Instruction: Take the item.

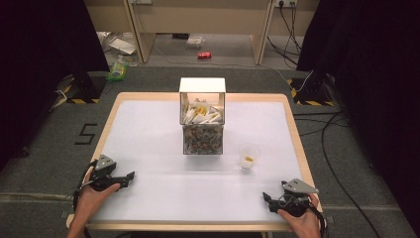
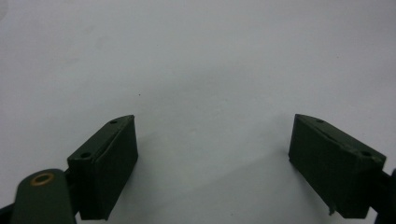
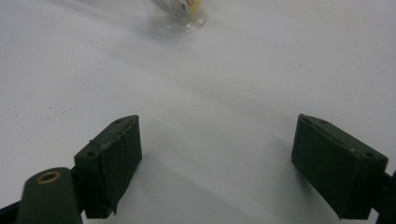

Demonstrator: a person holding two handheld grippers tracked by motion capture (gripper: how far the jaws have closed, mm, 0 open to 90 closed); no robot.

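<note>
My left gripper rests near the table's front left corner, held by a hand, its jaws open over bare white tabletop. My right gripper sits near the front right corner, also open with nothing between its jaws. A clear plastic cup with something yellow inside stands right of centre; its base appears at the top of the right gripper view. A clear box with a white lid, filled with packets, stands at the table's centre back.
The white table has a wooden rim. Beyond it the floor holds cables, a red can and a green bottle. Black curtains hang at both sides.
</note>
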